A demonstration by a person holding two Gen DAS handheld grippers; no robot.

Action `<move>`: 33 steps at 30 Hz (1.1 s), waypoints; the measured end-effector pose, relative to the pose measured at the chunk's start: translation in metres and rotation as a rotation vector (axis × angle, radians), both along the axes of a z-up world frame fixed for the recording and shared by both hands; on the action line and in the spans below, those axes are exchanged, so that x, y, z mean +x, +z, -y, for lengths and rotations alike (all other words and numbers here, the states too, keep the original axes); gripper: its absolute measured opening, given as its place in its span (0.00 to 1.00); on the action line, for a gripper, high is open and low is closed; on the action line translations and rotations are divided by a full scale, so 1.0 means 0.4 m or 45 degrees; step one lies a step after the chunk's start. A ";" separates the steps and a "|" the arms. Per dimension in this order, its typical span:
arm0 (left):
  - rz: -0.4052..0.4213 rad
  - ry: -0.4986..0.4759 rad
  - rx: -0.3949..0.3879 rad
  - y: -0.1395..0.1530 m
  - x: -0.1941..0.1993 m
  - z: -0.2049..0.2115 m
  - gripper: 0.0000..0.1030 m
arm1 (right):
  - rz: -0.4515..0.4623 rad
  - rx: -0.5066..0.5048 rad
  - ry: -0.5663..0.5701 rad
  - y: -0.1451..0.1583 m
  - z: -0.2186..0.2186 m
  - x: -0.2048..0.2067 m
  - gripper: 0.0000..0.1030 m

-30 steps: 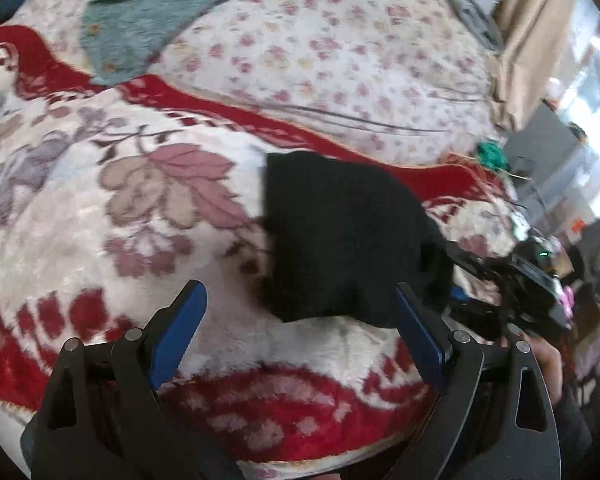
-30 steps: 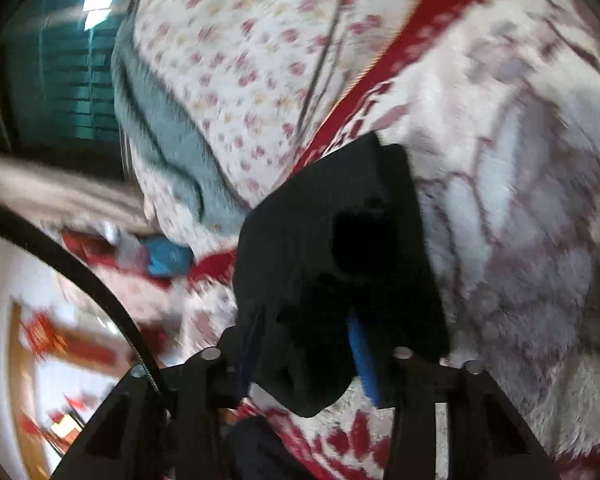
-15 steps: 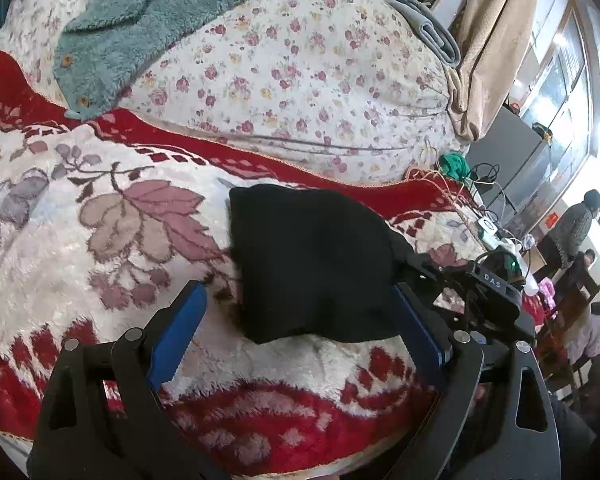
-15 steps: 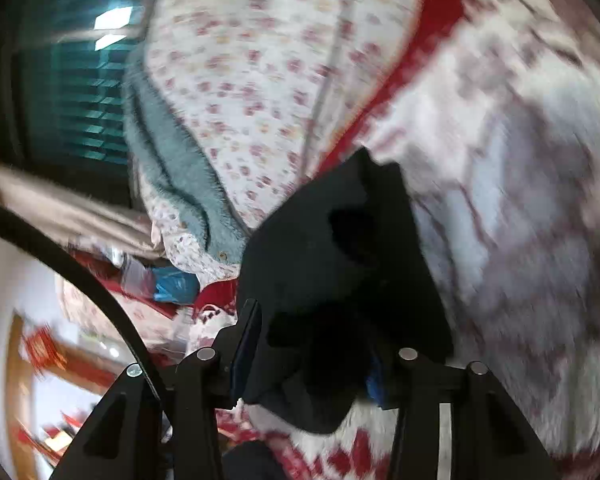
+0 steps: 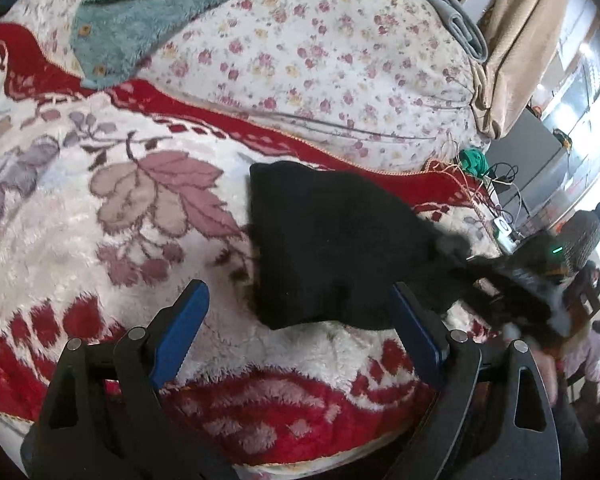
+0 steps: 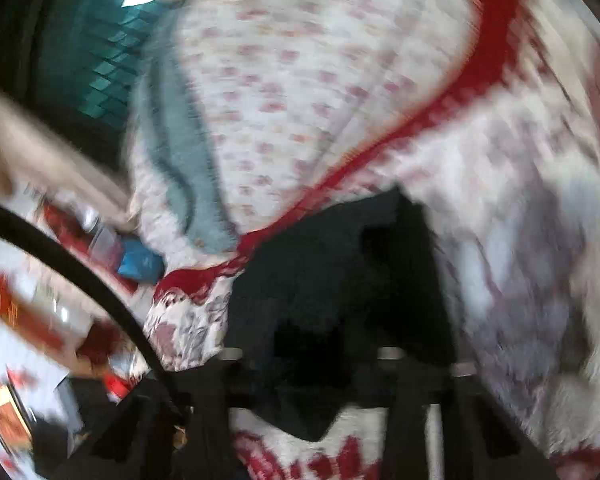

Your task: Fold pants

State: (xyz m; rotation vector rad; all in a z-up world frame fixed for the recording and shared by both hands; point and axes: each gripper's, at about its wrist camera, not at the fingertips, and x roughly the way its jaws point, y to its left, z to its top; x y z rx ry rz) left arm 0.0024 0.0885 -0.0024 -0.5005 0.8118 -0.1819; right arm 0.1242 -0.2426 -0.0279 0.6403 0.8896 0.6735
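The black pants (image 5: 332, 248) lie folded into a compact bundle on the red and white floral blanket (image 5: 100, 220). My left gripper (image 5: 300, 324) is open and empty, its blue pads either side of the bundle's near edge, just short of it. My right gripper (image 5: 512, 284) reaches in from the right and grips the bundle's right end. In the blurred right wrist view the pants (image 6: 340, 280) fill the space between my right fingers (image 6: 312, 364), which are closed on the cloth.
A teal fleece garment (image 5: 140, 12) lies on the small-flowered quilt (image 5: 320, 60) behind. The blanket's near edge (image 5: 280, 440) drops off below my left gripper. Cables, a beige curtain (image 5: 520, 40) and people sit at the right.
The right gripper has pulled the bundle's right end outward and moves fast, blurring its view. The left wrist view has shifted slightly; the left gripper stays open.
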 end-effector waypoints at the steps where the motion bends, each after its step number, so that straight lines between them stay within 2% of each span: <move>1: -0.005 0.006 -0.013 -0.002 0.000 -0.004 0.88 | 0.033 -0.079 0.043 0.049 -0.016 0.001 0.16; 6: -0.012 0.056 -0.082 -0.006 -0.006 -0.031 0.88 | 0.149 -0.218 0.187 0.230 -0.093 0.008 0.15; 12: -0.038 0.188 -0.308 -0.030 -0.020 -0.113 0.88 | 0.371 -0.278 0.323 0.494 -0.210 -0.017 0.14; 14: -0.065 0.224 -0.383 -0.045 -0.023 -0.135 0.88 | 0.447 -0.372 0.360 0.573 -0.248 -0.024 0.13; 16: -0.084 0.240 -0.416 -0.052 -0.025 -0.145 0.88 | 0.496 -0.542 0.376 0.641 -0.275 -0.014 0.10; 17: -0.088 0.243 -0.422 -0.054 -0.026 -0.146 0.88 | 0.531 -0.671 0.378 0.683 -0.283 -0.007 0.10; 19: -0.087 0.238 -0.417 -0.052 -0.026 -0.145 0.88 | 0.625 -0.937 0.357 0.776 -0.283 0.000 0.03; 20: -0.086 0.236 -0.405 -0.050 -0.027 -0.143 0.88 | 0.658 -1.008 0.327 0.822 -0.271 0.004 0.00; 22: -0.084 0.230 -0.386 -0.048 -0.025 -0.137 0.88 | 0.762 -1.115 0.229 0.951 -0.225 -0.004 0.00; 25: -0.091 0.217 -0.383 -0.052 -0.019 -0.134 0.88 | 0.875 -1.197 0.082 1.164 -0.150 -0.043 0.00; 27: -0.097 0.218 -0.397 -0.055 -0.019 -0.137 0.88 | 0.861 -1.176 0.059 1.240 -0.111 -0.069 0.00; 29: -0.098 0.227 -0.415 -0.058 -0.023 -0.144 0.88 | 0.800 -1.110 0.058 1.241 -0.071 -0.078 0.12; 30: -0.099 0.228 -0.423 -0.058 -0.024 -0.146 0.88 | 0.760 -1.075 0.064 1.219 -0.056 -0.075 0.36; 31: -0.106 0.228 -0.433 -0.061 -0.024 -0.148 0.88 | 0.729 -1.041 0.061 1.182 -0.039 -0.069 0.67; 32: -0.115 0.229 -0.438 -0.064 -0.023 -0.148 0.88 | 0.699 -1.010 0.045 1.116 -0.023 -0.067 0.77; 33: -0.130 0.227 -0.446 -0.069 -0.021 -0.149 0.88 | 0.676 -0.992 0.049 1.067 -0.015 -0.063 0.81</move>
